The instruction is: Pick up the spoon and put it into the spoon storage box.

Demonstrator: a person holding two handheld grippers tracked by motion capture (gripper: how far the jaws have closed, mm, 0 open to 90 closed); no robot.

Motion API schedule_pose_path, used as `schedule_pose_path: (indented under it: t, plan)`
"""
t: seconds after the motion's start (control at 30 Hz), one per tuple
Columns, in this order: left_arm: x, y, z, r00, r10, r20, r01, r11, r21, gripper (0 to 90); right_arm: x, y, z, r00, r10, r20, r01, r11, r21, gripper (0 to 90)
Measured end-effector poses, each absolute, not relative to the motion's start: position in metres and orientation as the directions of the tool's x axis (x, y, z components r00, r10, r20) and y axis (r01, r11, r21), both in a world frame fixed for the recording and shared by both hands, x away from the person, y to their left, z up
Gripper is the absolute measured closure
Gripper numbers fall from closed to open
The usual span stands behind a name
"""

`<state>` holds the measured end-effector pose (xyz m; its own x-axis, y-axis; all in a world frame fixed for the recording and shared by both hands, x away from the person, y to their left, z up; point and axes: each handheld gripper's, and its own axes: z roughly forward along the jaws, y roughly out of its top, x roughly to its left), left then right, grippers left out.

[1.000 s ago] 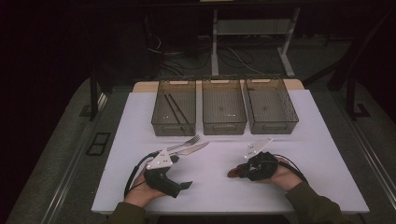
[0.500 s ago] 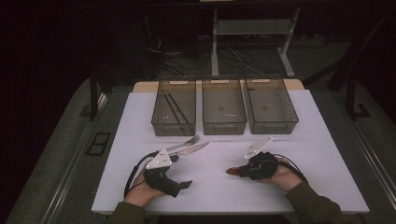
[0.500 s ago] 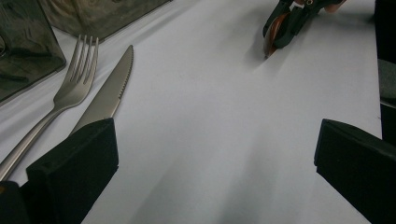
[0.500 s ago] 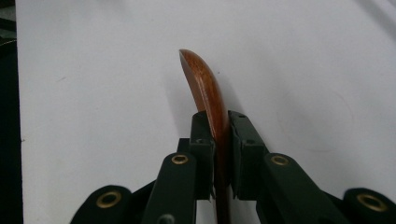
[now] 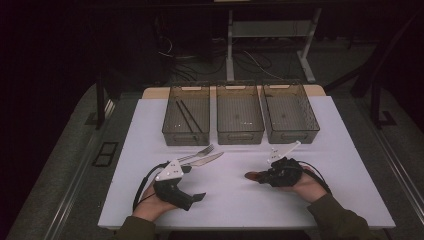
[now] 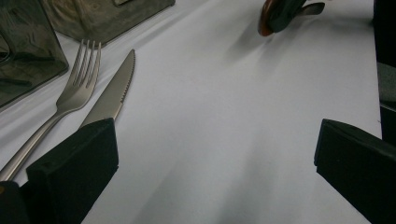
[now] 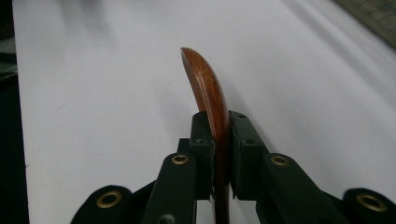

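My right gripper point(image 7: 218, 135) is shut on a curved brown wooden utensil point(image 7: 205, 88), gripped edge-on, tip sticking out ahead. Its jaws have just been closing with this piece between them. In the high view the right gripper point(image 5: 260, 176) lies low over the white table, and the wooden utensil point(image 5: 250, 175) points left. My left gripper point(image 5: 195, 182) rests at the front left, jaws wide open and bare. In its own view the left gripper point(image 6: 215, 154) has a steel fork point(image 6: 77, 88) and a serrated knife point(image 6: 112, 93) just beyond its left jaw. The wooden utensil point(image 6: 275, 14) shows far off.
Three translucent grey bins stand in a row at the back of the white mat point(image 5: 240, 200): left bin point(image 5: 185, 141) with black chopsticks point(image 5: 186, 117), middle bin point(image 5: 240, 139), right bin point(image 5: 292, 137). Fork point(image 5: 200, 151) and knife point(image 5: 206, 160) lie before the left bin.
The right gripper's jaws have drawn in on the wooden utensil, whose tip now shows plainly to the gripper's left. The left hand has kept still.
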<state>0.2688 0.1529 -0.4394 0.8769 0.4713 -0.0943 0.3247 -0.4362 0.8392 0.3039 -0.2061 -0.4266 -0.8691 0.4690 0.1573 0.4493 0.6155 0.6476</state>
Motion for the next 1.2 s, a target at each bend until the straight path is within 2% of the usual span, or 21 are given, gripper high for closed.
schedule_pose_path:
  t: [0.6,1.2]
  plan:
    - [0.268,0.152,-0.440,0.877,0.470,-0.096,0.326,-0.438,0.838,0.0,0.320,-0.220,-0.404,-0.808,0.557,0.193,0.506,0.487,0.712,81.1]
    - [0.267,0.149,-0.441,0.876,0.471,-0.104,0.330,-0.427,0.842,0.0,0.357,-0.207,-0.373,-0.742,0.633,0.220,0.537,0.364,0.761,81.1]
